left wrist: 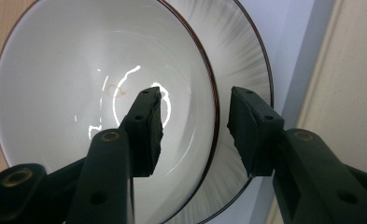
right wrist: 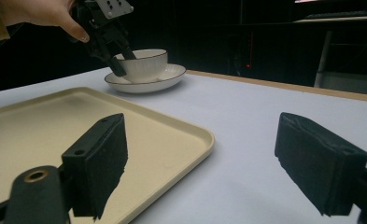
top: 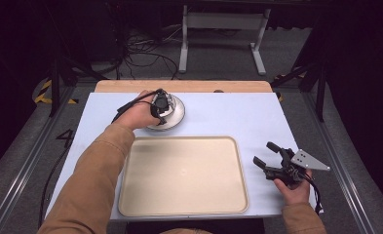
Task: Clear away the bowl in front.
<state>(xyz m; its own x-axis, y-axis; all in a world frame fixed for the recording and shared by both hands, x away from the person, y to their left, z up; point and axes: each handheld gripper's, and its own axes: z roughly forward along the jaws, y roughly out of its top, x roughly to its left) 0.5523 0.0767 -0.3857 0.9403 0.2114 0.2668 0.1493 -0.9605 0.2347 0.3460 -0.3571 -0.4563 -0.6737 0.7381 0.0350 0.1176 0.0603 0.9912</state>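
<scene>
A white bowl [top: 173,108] with a thin dark rim sits on a ribbed white saucer [top: 179,118] at the back of the table, left of centre. My left gripper [top: 162,115] is open and points down at the bowl's near rim. In the left gripper view, one jaw is inside the bowl [left wrist: 55,84] and the other is outside it, over the saucer [left wrist: 239,56]. The rim runs through the gap of the left gripper [left wrist: 195,100], and neither pad presses on it. My right gripper [top: 262,152] is open and holds nothing, low over the table right of the tray.
A large beige tray [top: 184,175] lies bare at the front centre, its far edge just short of the saucer. The pale blue table top [top: 228,117] ends at a wooden strip [top: 189,86] behind the bowl. In the right gripper view the tray's corner [right wrist: 190,135] lies close to the jaws.
</scene>
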